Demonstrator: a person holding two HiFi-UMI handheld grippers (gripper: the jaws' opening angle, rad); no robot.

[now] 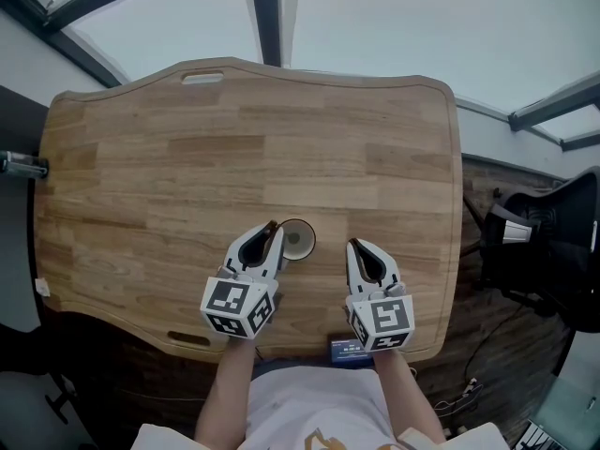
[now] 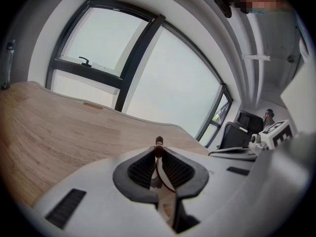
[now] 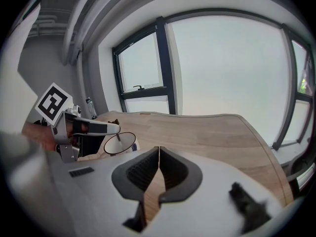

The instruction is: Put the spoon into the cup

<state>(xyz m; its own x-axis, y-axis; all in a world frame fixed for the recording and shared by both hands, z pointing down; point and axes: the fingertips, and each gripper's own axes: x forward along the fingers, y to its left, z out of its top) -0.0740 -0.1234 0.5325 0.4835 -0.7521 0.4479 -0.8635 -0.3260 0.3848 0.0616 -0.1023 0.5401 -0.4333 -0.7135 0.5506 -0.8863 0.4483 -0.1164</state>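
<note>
The left tool (image 2: 158,150) is clamped shut on the spoon (image 2: 159,141). The slim handle runs back between the ribbed pads (image 2: 140,169), and its dark brown end pokes out just past the tips. The cup (image 1: 298,240) stands on the wooden bench (image 1: 169,157) right at this tool's tip, on its right-hand side, with the tip just over the rim. In the right gripper view a thin sliver shows inside the cup's mouth below that tip, but whether it touches the cup cannot be told.

The right tool (image 3: 159,149) holds nothing. Its jaws meet at the tips, and only bare bench shows through the narrow gap further back. The cup sits ahead of it and to its left, between the two tools and nearer the left one. Both tools hover close to the bench's near edge. A small blue object (image 1: 352,350) lies just behind the right tool, at that edge.
</note>
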